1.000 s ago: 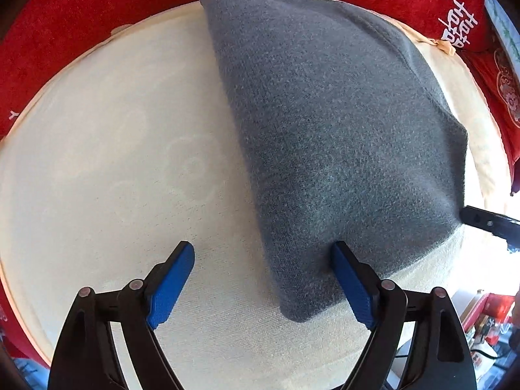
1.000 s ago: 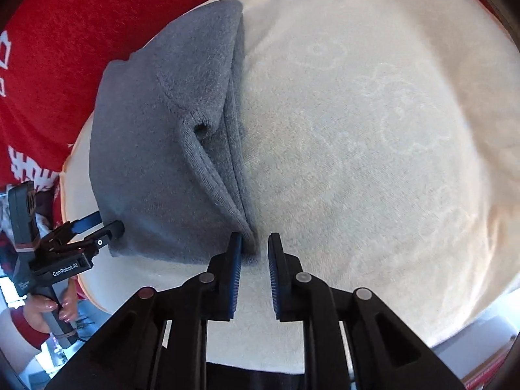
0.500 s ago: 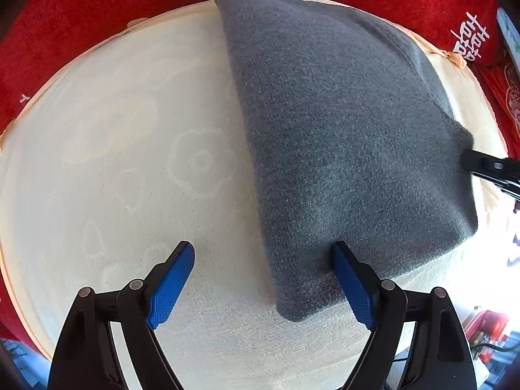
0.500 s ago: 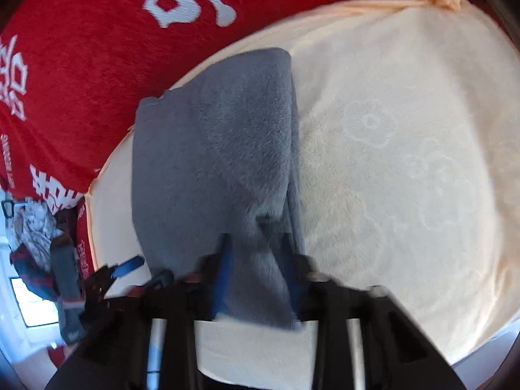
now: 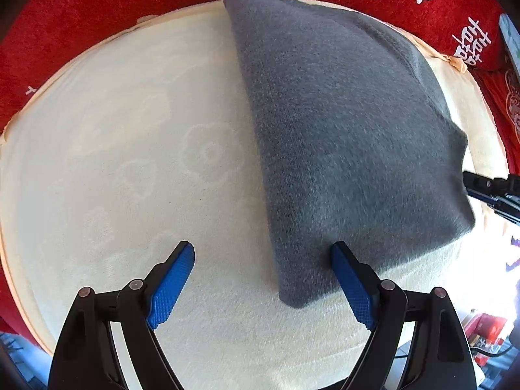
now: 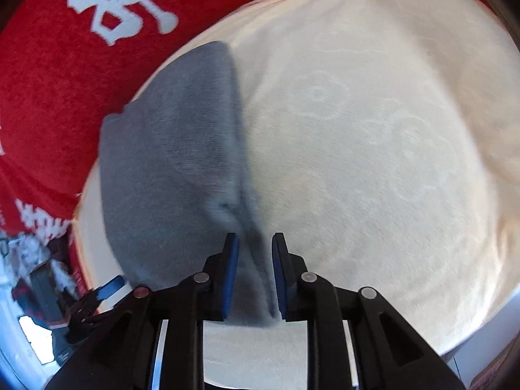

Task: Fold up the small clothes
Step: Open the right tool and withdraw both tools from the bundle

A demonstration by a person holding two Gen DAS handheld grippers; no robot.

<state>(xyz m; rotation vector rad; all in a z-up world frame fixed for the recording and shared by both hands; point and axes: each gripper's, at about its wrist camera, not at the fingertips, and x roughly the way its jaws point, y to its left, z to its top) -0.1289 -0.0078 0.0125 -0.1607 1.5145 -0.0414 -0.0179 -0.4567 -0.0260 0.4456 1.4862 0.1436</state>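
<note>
A folded grey knit cloth (image 5: 341, 136) lies on a cream towel (image 5: 130, 162). My left gripper (image 5: 262, 248) points down at the cloth's near corner and stands wide open. That corner lies between its fingers, and the right pad (image 5: 351, 286) rests against the cloth. In the right wrist view the same cloth (image 6: 169, 169) runs away to the left. My right gripper (image 6: 255, 237) straddles its near folded edge. Its jaws are opening, with the edge loose between the pads. The right gripper's tip (image 5: 487, 188) shows at the cloth's far right side.
A red blanket (image 5: 97, 16) with white characters surrounds the cream towel (image 6: 373, 162). The towel's right half in the right wrist view is bare. Clutter and a bright floor (image 6: 32, 260) lie beyond the left edge, where my left gripper (image 6: 97, 295) shows.
My right gripper shut on the cloth's near edge, lifted it, and now its jaws have parted with the edge laid down. The left gripper has drifted slightly and stayed open.
</note>
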